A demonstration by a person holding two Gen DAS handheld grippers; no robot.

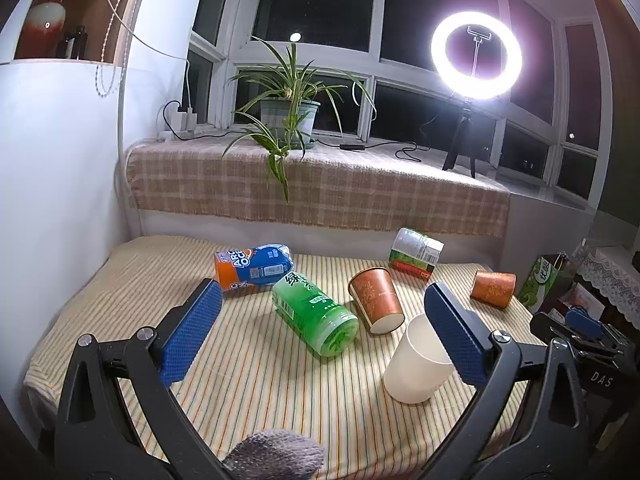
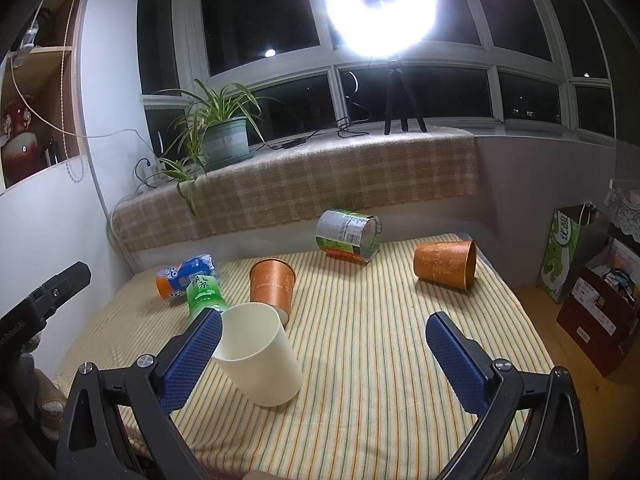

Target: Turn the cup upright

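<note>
Both claws gape empty: the left gripper (image 1: pixel 324 316) and right gripper (image 2: pixel 324 344). The white cup (image 2: pixel 258 354) lies tipped just inside the right gripper's left finger. A 1-sided nudge could roll it into the brown paper cup (image 2: pixel 272 284) behind.

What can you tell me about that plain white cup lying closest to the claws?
The white cup is plain, cream-white and unprinted, apparently smooth plastic or paper. It lies tipped on its side on the striped tablecloth, empty, its open mouth turned toward the upper left and its closed base toward the camera. It rests near the right claw, beside its left finger; actual contact is unclear. An orange paper cup lies just behind it.
</note>
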